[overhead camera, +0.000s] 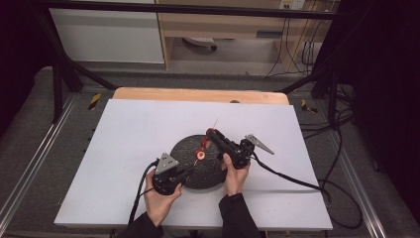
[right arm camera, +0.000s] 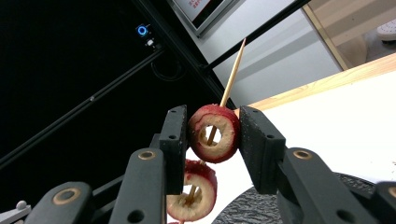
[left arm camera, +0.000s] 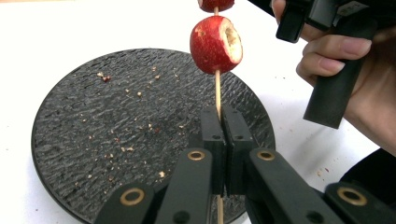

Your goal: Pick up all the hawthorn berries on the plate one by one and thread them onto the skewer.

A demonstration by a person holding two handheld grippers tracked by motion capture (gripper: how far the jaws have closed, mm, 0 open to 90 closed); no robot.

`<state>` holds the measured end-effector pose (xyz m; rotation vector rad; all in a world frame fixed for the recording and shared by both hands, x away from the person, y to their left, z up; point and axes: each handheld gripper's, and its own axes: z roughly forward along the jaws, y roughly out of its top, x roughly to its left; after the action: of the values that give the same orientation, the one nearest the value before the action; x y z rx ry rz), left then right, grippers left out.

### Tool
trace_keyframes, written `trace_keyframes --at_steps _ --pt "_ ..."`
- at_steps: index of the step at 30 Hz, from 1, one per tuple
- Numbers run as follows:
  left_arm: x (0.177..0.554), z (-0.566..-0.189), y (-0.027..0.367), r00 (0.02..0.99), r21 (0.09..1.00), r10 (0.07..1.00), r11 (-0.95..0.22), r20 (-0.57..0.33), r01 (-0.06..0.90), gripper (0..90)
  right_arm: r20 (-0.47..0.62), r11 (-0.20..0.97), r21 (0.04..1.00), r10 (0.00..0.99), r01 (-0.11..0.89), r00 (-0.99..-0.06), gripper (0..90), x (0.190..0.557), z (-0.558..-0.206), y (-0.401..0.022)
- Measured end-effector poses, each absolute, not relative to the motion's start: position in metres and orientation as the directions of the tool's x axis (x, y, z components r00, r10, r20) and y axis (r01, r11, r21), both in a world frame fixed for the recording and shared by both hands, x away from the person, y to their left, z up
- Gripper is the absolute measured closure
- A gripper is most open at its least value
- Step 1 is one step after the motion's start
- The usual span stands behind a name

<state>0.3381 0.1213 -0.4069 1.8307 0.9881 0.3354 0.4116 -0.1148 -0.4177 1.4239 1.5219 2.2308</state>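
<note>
The skewer [left arm camera: 217, 93] with two cored red fruits rises above the dark round plate [left arm camera: 93, 140] on the white counter [overhead camera: 124, 129]. The left gripper [left arm camera: 226, 122] has its fingers [left arm camera: 211, 135] closed tight on the bare stick just below the lower fruit [left arm camera: 215, 44]. The right gripper [right arm camera: 211, 135] clamps the upper fruit [right arm camera: 215, 133] between its fingers [right arm camera: 259, 140]; beyond them the stick's point pokes out.

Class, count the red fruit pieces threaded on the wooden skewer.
2: upper piece sits between the right gripper pads; lower piece sits further down the skewer. Others may be hidden.
</note>
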Motion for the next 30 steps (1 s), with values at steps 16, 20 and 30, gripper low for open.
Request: trace_keyframes --at_steps 16,20,30 --pt "0.336 -0.417 0.14 0.647 0.853 0.738 -0.204 -0.189 0.481 88.7 0.546 -0.35 0.837 0.598 0.422 -0.587 38.9 0.411 -0.402 -0.129" --pt "0.335 -0.418 0.148 0.648 0.851 0.738 -0.207 -0.187 0.482 88.7 0.493 -0.262 0.862 0.63 0.434 -0.599 24.6 0.411 -0.4 -0.136" --pt "0.333 -0.413 0.165 0.669 0.845 0.721 -0.235 -0.18 0.48 88.6 0.361 -0.024 0.878 0.689 0.479 -0.628 4.8 0.408 -0.403 -0.156"
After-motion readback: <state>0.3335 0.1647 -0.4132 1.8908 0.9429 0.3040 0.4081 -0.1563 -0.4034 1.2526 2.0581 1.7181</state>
